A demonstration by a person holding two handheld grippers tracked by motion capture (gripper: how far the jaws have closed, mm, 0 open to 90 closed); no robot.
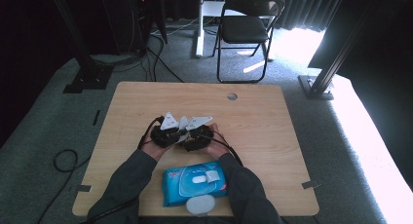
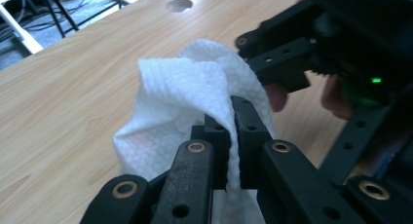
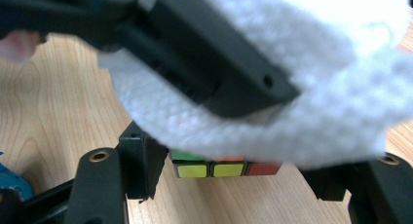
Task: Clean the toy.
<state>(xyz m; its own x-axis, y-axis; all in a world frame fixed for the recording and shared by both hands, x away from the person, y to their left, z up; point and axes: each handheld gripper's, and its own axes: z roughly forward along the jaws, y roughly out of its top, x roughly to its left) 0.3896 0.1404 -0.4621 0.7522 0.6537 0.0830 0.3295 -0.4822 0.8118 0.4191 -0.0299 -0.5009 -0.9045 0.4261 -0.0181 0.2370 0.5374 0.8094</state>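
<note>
My left gripper (image 2: 233, 121) is shut on a white wipe (image 2: 180, 97), a fold of it pinched between the jaws. In the right gripper view that wipe (image 3: 302, 112) drapes over a colour puzzle cube (image 3: 214, 169), of which a row of yellow, yellow and red tiles shows. The right gripper (image 3: 234, 173) is shut on the cube; its left jaw presses the cube's side and the wipe hides the right jaw's contact. From above, both grippers (image 1: 179, 134) (image 1: 189, 136) meet tip to tip over the table's middle, the wipe (image 1: 183, 122) between them.
A blue pack of wet wipes (image 1: 194, 182) lies at the near edge between the forearms, its white lid (image 1: 200, 204) flipped open. The wooden table (image 1: 272, 126) has a cable hole (image 1: 232, 96) at the far side. A folding chair (image 1: 246, 27) stands beyond it.
</note>
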